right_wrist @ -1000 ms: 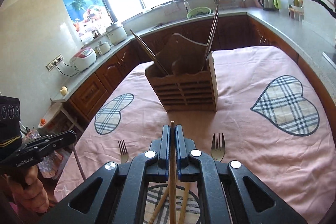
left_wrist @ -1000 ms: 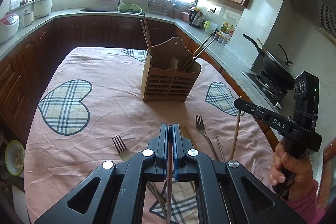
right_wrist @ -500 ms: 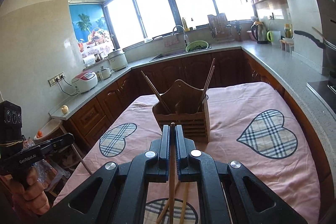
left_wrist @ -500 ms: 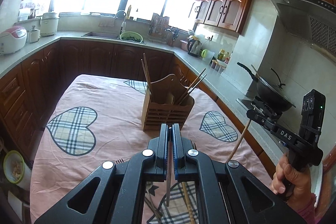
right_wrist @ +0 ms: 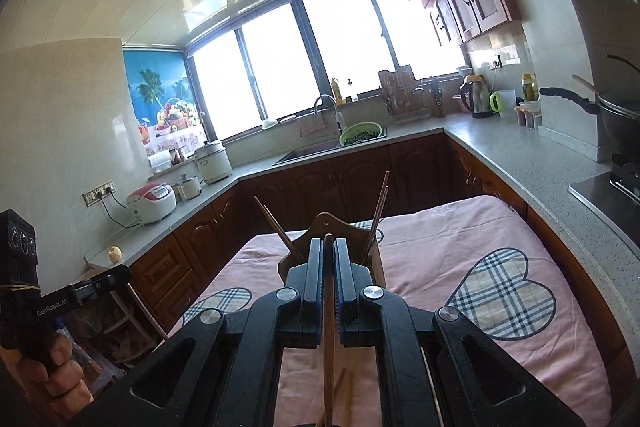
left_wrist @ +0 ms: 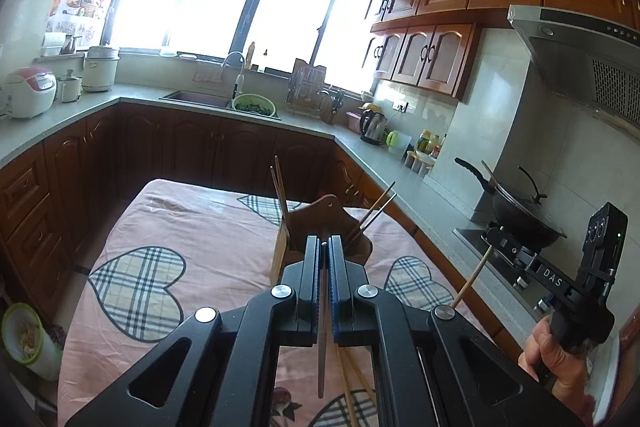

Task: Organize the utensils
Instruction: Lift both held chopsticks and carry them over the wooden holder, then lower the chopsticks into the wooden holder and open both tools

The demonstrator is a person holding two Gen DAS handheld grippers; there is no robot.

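Note:
My left gripper (left_wrist: 324,243) is shut on a thin dark chopstick (left_wrist: 321,347) that hangs down between its fingers, above the pink tablecloth (left_wrist: 208,227). Just beyond the fingertips stands the wooden utensil holder (left_wrist: 320,215), with chopsticks (left_wrist: 376,211) sticking out of it. My right gripper (right_wrist: 329,242) is shut on a brown wooden chopstick (right_wrist: 329,347), and the holder (right_wrist: 340,227) rises right behind its tips. Each view shows the other gripper off to the side: the right gripper (left_wrist: 494,239) with its pale chopstick (left_wrist: 472,279), the left gripper (right_wrist: 120,273) with its thin stick (right_wrist: 152,319).
Loose chopsticks (left_wrist: 348,379) lie on the cloth under my grippers. A wok (left_wrist: 520,219) sits on the stove at the right. The counter holds a kettle (left_wrist: 372,127), a rice cooker (left_wrist: 28,95) and a sink with a green bowl (left_wrist: 254,105). A bowl (left_wrist: 24,335) stands low at the left.
Both grippers rose and tipped upward with their chopsticks. The forks on the cloth slid out of view, and the holder sank lower in both views.

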